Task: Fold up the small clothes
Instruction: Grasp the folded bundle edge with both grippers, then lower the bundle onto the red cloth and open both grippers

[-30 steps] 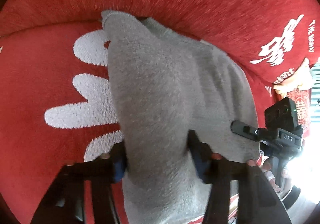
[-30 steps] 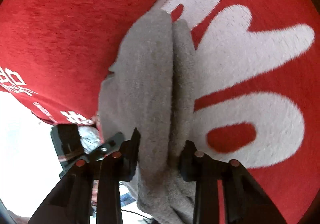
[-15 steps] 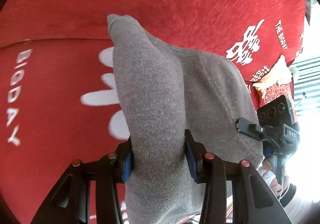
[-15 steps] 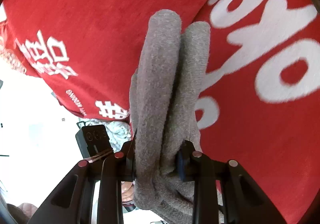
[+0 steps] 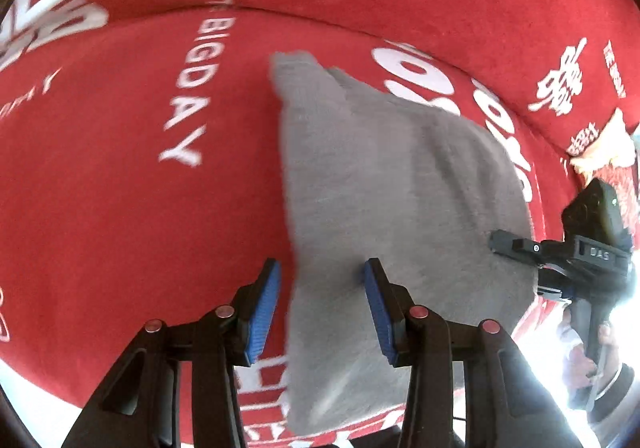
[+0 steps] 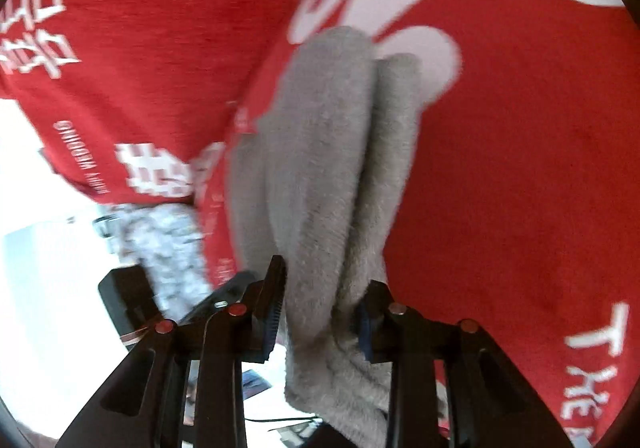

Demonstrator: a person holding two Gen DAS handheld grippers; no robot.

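Note:
A small grey fleece garment (image 5: 392, 183) is doubled over above a red cloth with white lettering (image 5: 120, 167). My left gripper (image 5: 322, 302) is open, its blue pads apart; the garment's left edge runs through the gap, with clear space at the left pad. In the right wrist view the garment (image 6: 328, 175) hangs in two thick folds. My right gripper (image 6: 320, 312) has its jaws a little apart around the folds, the left pad just off the cloth. The right gripper also shows in the left wrist view (image 5: 580, 248) at the garment's right edge.
The red cloth (image 6: 520, 167) covers the whole surface and rises at the back. A yellow and red patterned item (image 5: 604, 151) lies at the far right. A grey-white patterned cloth (image 6: 164, 240) hangs by the cloth's left edge. Bright floor shows beyond.
My left gripper has opened and let go of the garment. The right gripper's jaws have loosened. Both views have shifted and the garment has dropped lower toward the red cloth.

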